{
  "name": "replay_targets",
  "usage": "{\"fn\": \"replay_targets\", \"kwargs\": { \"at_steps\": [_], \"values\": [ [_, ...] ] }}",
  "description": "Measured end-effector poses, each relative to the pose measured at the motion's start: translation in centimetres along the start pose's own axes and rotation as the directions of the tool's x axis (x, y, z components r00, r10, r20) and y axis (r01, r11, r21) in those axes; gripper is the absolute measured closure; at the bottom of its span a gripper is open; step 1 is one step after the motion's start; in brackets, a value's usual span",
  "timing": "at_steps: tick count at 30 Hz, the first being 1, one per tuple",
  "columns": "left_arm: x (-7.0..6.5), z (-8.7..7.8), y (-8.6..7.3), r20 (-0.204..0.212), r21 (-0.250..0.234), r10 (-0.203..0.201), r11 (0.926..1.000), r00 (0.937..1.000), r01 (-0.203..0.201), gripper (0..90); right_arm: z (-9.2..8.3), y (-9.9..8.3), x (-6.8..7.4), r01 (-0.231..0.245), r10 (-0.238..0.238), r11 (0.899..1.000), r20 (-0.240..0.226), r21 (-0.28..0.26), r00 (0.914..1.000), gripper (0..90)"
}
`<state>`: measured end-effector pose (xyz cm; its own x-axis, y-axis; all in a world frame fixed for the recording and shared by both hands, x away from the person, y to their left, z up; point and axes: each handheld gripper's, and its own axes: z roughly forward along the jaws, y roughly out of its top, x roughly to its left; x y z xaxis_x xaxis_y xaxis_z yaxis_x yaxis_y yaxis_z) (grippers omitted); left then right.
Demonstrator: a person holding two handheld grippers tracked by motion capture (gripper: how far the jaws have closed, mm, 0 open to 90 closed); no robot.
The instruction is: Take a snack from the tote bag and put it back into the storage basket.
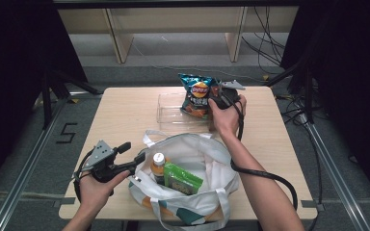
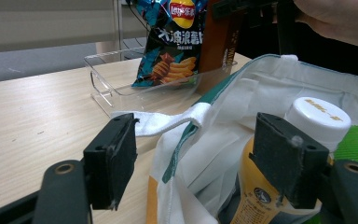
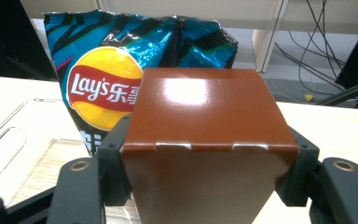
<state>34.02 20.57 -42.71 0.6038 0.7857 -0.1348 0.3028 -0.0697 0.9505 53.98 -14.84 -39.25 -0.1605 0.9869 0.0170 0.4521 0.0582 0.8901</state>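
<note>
A brown carton [image 3: 200, 140] stands upright between the jaws of my right gripper [image 3: 205, 158], whose pads press its two sides. The carton [image 2: 216, 51] sits at the right end of a clear plastic tray [image 1: 170, 114], just beside a blue Lay's chips bag [image 1: 197, 94] that stands in the same tray. My right gripper [image 1: 218, 94] is at the table's far middle. My left gripper [image 1: 131, 153] hovers at the near left, open, with nothing between its fingers, close to the rim of a white tote bag [image 1: 207, 154].
Inside the tote bag [image 2: 242, 93] stand a bottle of orange drink with a white cap [image 1: 159, 163] and a green packet [image 1: 182, 179]. A bag handle [image 2: 168, 121] lies on the wooden table [image 1: 120, 115] toward the tray. Cables trail from both grippers.
</note>
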Motion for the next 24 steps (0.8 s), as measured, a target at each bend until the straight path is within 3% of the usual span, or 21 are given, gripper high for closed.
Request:
{"fn": "replay_targets", "kwargs": {
  "at_steps": [2, 3, 4, 5, 8, 11, 13, 14, 15, 16, 19, 22, 24],
  "values": [
    [0.0, 0.0, 0.0, 0.000, 0.000, 0.000, 1.0000, 1.0000, 0.000, 29.9, 0.1, 0.0, -0.2, 0.026, -0.026, 1.000, -0.010, 0.000, 0.9996, 34.8],
    [0.0, 0.0, 0.0, 0.000, 0.000, 0.000, 1.0000, 1.0000, 0.000, 29.9, -0.1, -0.2, 0.2, -0.045, 0.045, 0.999, -0.010, 0.016, 0.9989, 33.8],
    [0.0, 0.0, 0.0, 0.000, -0.001, -0.001, 1.0000, 1.0000, 0.001, 29.9, 0.1, -0.2, -0.1, -0.016, 0.016, 1.000, -0.017, 0.007, 0.9997, 32.7],
    [0.0, 0.0, 0.0, 0.000, -0.001, -0.002, 1.0000, 1.0000, 0.002, 29.9, 0.0, -0.3, 0.0, -0.030, 0.030, 1.000, -0.016, 0.008, 0.9994, 31.7],
    [0.0, 0.0, 0.0, 0.000, 0.001, 0.000, 1.0000, 1.0000, 0.000, 29.9, 0.1, -0.4, -0.1, -0.012, 0.012, 1.000, -0.020, 0.005, 0.9997, 28.6],
    [0.0, 0.1, 0.0, 0.002, -0.001, 0.000, 1.0000, 1.0000, 0.000, 30.0, -0.2, -0.4, 0.0, -0.036, 0.036, 0.999, -0.028, 0.015, 0.9989, 26.3],
    [-0.1, 0.1, 0.0, 0.001, -0.001, -0.001, 1.0000, 1.0000, 0.001, 30.0, -0.4, -0.4, 0.0, -0.026, 0.026, 1.000, -0.030, 0.008, 0.9992, 25.3],
    [0.0, 0.1, 0.0, 0.005, -0.006, -0.001, 1.0000, 1.0000, 0.001, 29.9, -0.5, -0.4, 0.2, -0.047, 0.047, 0.999, -0.032, 0.011, 0.9984, 25.1],
    [0.0, 0.1, 0.0, 0.004, -0.005, -0.001, 1.0000, 1.0000, 0.001, 30.0, -0.6, -0.4, -0.1, -0.024, 0.025, 1.000, -0.041, 0.010, 0.9989, 25.0],
    [0.0, 0.0, 0.0, -0.002, -0.001, -0.001, 1.0000, 1.0000, 0.001, 29.9, -0.8, -0.4, 0.1, -0.060, 0.061, 0.998, -0.035, 0.020, 0.9975, 24.4],
    [0.0, 0.0, 0.0, -0.002, -0.002, -0.001, 1.0000, 1.0000, 0.001, 29.9, -1.1, -0.5, -0.2, -0.030, 0.031, 0.999, -0.050, 0.017, 0.9983, 24.2],
    [0.0, 0.0, 0.0, -0.002, -0.002, -0.002, 1.0000, 1.0000, 0.002, 29.9, -1.7, -0.7, -0.1, -0.046, 0.048, 0.999, -0.059, 0.026, 0.9971, 24.3],
    [-0.1, 0.0, 0.0, -0.001, -0.003, -0.001, 1.0000, 1.0000, 0.001, 29.9, -2.0, -0.7, -0.3, -0.033, 0.035, 0.999, -0.070, 0.028, 0.9970, 24.1]
  ]
}}
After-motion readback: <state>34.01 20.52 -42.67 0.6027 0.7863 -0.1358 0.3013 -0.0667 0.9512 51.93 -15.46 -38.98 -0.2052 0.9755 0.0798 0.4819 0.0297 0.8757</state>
